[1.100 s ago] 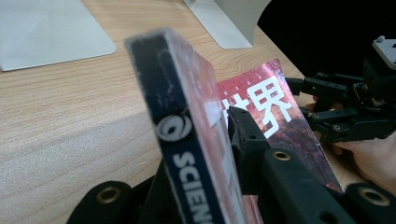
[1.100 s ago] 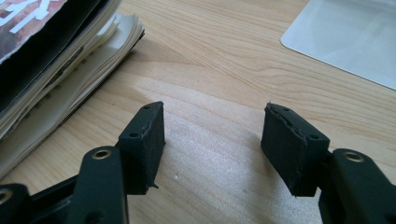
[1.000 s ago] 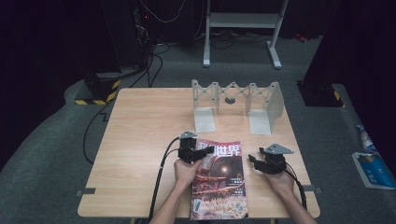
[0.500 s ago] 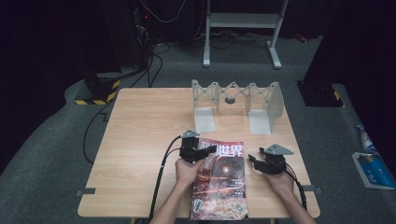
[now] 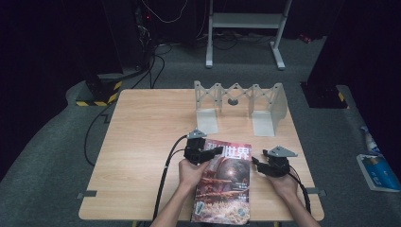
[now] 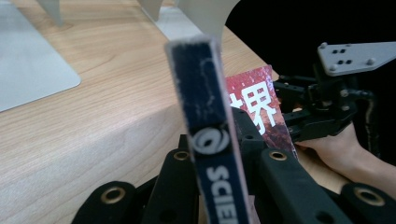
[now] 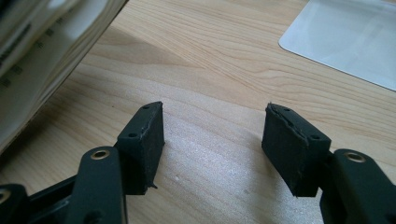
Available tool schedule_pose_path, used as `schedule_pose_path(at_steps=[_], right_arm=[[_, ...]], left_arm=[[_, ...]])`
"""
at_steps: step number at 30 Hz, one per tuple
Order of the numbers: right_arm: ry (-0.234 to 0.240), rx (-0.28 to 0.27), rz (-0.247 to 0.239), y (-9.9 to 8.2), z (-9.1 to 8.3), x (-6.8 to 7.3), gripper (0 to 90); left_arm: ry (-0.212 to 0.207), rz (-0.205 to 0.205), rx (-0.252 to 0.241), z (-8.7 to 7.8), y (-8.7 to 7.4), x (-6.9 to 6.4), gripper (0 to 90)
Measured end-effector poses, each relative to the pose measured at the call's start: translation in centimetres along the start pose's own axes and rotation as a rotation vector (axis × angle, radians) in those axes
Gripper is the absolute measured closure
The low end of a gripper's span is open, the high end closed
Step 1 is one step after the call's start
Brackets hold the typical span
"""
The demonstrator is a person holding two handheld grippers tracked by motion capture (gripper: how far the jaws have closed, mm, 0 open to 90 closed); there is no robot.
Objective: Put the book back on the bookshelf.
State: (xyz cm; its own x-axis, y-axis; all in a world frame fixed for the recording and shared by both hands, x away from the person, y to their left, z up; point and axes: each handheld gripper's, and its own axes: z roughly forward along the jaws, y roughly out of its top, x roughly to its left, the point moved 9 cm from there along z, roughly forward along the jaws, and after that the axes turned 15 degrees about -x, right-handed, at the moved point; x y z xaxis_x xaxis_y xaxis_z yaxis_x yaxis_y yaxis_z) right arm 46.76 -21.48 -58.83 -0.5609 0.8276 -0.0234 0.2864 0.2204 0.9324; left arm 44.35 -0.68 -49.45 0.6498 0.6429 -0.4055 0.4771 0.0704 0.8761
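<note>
We see left gripper [image 5: 213,152] clamping magazine [image 5: 224,189] at its spine | right gripper [image 5: 258,163] jaws wide, just right of it | table [image 5: 142,127]

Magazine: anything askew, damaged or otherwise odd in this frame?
The magazine hangs past the table's near edge, and the left gripper is clamped on its spine, lifting that side off the wood. No damage is visible.

A light wooden table [image 5: 142,142] is set on grey carpet [image 5: 42,156]; a dark room and a white metal frame [image 5: 246,28] are seen at the top.
</note>
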Motion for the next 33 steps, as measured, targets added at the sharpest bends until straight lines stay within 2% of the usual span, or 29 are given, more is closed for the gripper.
schedule_pose_path(at_steps=[5,11,21,30,33], right_arm=[[0.001,-0.001,-0.001,0.0,0.0,0.0,38.8],[0.000,-0.002,0.000,0.0,0.0,0.0,38.8],[0.003,-0.002,0.000,0.0,0.0,0.1,38.8],[0.004,-0.002,-0.002,0.0,-0.1,0.1,38.8],[0.004,-0.003,-0.001,0.0,-0.1,0.1,38.8]], left_arm=[[-0.016,0.040,-0.027,-0.4,0.8,-1.0,82.2],[-0.034,0.063,-0.050,-0.9,2.1,-2.0,82.7],[-0.060,0.128,-0.041,-1.3,3.5,-3.6,83.0],[-0.086,0.166,-0.044,-1.7,5.2,-5.1,83.6],[-0.087,0.182,-0.031,-1.7,5.5,-5.5,83.7]])
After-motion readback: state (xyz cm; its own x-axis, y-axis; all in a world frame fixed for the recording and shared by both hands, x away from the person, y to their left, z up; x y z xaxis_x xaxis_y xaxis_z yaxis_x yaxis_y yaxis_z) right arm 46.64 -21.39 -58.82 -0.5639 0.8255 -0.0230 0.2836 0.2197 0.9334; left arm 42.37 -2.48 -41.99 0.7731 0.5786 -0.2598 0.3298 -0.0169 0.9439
